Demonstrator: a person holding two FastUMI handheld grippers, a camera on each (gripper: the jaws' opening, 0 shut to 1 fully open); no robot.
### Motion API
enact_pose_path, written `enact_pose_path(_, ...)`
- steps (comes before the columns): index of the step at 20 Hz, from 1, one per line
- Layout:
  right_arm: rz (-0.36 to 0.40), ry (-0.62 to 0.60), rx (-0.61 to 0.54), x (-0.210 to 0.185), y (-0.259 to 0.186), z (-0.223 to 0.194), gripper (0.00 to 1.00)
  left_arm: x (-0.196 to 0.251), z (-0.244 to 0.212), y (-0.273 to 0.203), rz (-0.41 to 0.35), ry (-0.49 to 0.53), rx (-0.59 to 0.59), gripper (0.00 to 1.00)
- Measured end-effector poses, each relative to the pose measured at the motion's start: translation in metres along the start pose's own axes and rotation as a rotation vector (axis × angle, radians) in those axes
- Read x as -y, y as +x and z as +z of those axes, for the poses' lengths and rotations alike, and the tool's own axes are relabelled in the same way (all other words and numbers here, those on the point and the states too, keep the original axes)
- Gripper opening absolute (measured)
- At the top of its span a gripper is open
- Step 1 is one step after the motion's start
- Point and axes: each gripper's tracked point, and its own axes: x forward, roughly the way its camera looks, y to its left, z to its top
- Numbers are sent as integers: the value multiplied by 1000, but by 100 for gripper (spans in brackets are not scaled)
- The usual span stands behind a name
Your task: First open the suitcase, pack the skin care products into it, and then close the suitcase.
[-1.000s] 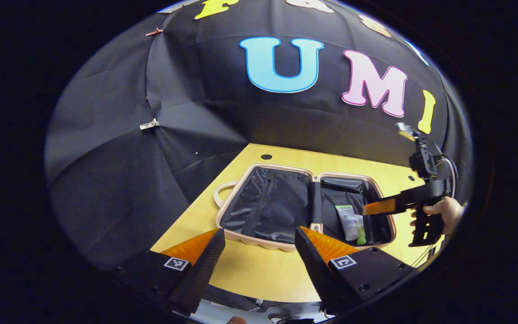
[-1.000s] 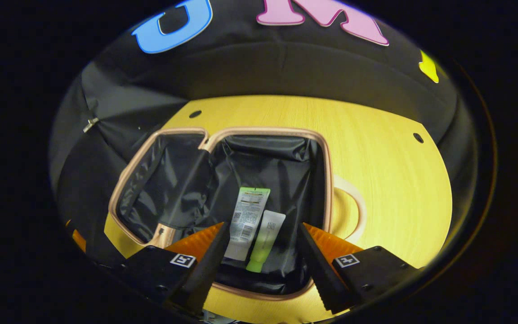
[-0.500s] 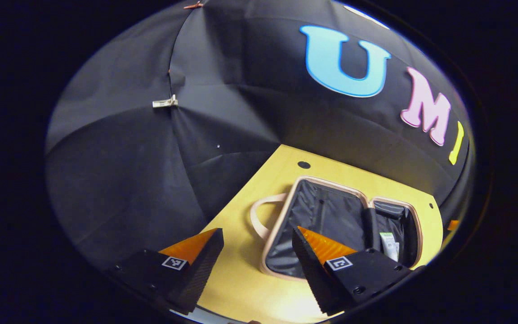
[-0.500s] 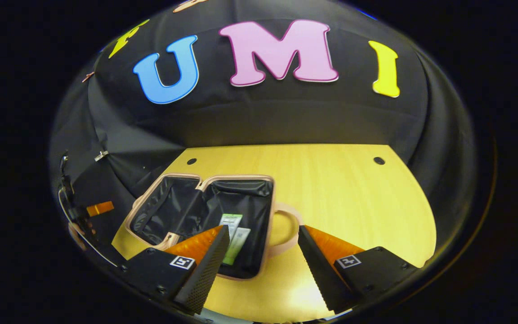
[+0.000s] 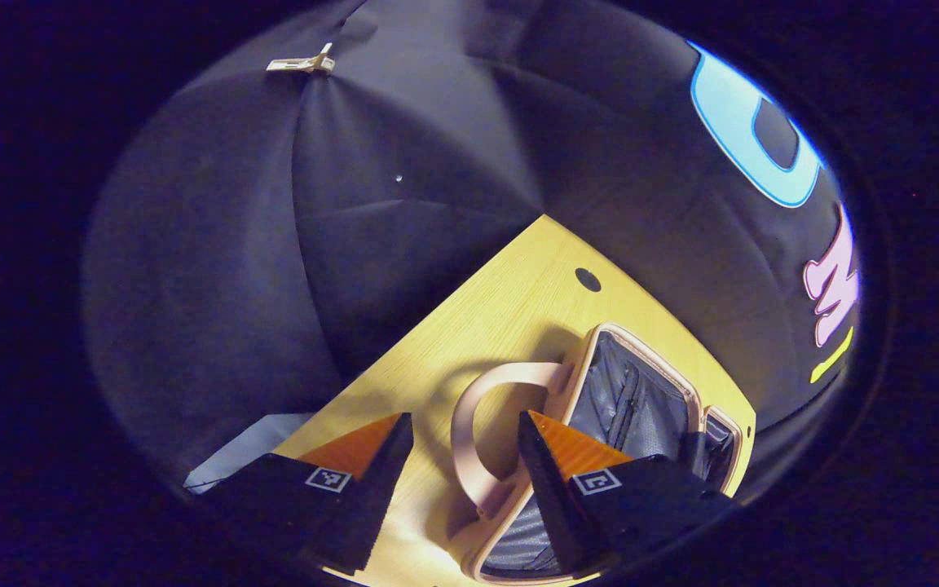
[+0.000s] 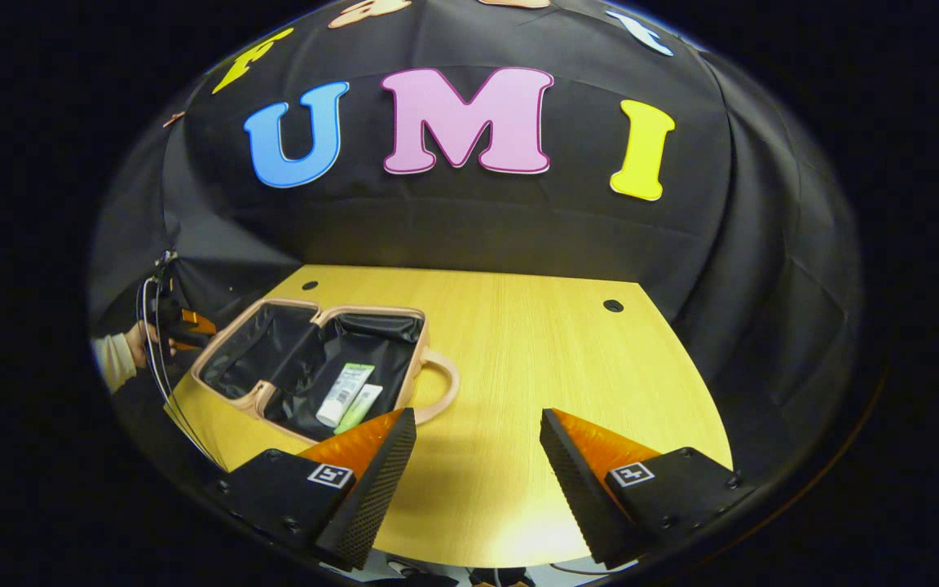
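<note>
Suitcase lying open at the left of the tabletop, two tubes in its right half. Left gripper open, fingers astride the left handle. Right gripper open, empty, above bare tabletop.

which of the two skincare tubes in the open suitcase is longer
The white tube with the green end; the pale green tube beside it is shorter and lies nearer the pink handle.
</note>
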Motion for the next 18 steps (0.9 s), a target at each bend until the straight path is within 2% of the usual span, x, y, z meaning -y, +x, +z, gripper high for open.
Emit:
enact_pose_path(2,13,-12,-17,-5,-2,-12,98,-2,-7,10,-5,-46,-46,80)
enact_pose_path(3,24,-19,-28,-10,-4,-17,98,-7,-8,14,10,-55,-54,87)
enact_pose_path(5,49,-22,-34,-19,-5,-20,98,-7,-9,18,3,-90,-59,65)
enact_pose_path(6,64,-21,-31,-22,-6,-21,98,-4,-12,20,-11,-117,-70,65)
enact_pose_path(7,72,-20,-31,-24,-6,-23,98,-6,-14,20,-6,-137,-70,60)
enact_pose_path(8,80,-19,-33,-24,-6,-25,98,-4,-13,19,-5,-159,-59,43)
enact_pose_path(9,83,-20,-36,-22,-5,-26,98,-1,-10,17,-9,-166,-44,18)
enact_pose_path(10,84,-19,-36,-20,-4,-27,98,2,-6,11,-13,-156,-28,18)
enact_pose_path(12,88,-2,-24,-13,-2,-22,98,7,-3,-3,28,-101,-15,18)
enact_pose_path(14,97,12,-10,-7,3,-17,98,16,14,-21,48,-34,36,12)
enact_pose_path(16,106,14,-11,1,7,-15,98,33,34,-54,43,6,93,10)
enact_pose_path(18,124,24,-6,7,9,-9,98,68,52,-97,17,57,162,9)
